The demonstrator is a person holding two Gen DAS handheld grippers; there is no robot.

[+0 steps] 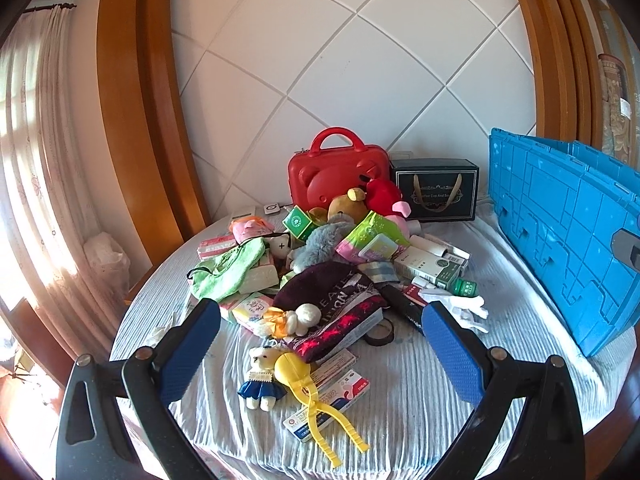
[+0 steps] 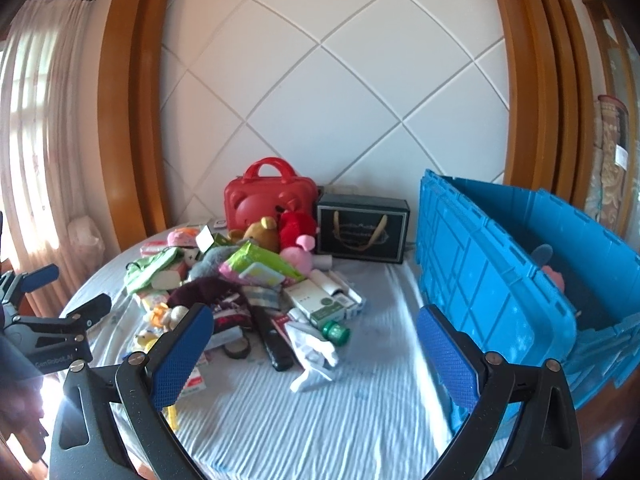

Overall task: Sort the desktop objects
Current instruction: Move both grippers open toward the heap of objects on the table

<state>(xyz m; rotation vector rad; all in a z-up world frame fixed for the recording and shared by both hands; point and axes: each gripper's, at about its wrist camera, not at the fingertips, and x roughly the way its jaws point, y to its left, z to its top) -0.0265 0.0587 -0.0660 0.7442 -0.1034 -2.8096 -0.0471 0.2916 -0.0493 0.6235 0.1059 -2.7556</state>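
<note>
A pile of mixed objects lies on a round table with a pale blue cloth. In the left wrist view, a small bear doll, yellow plastic tongs and a dark knit hat lie nearest. My left gripper is open and empty, held above the near part of the pile. My right gripper is open and empty, above a white cloth and a green-capped bottle. The left gripper also shows in the right wrist view, at the left.
A blue plastic crate stands open at the table's right side, with a pink item inside. A red bear-faced case and a dark gift box stand at the back against the tiled wall. Curtains hang at left.
</note>
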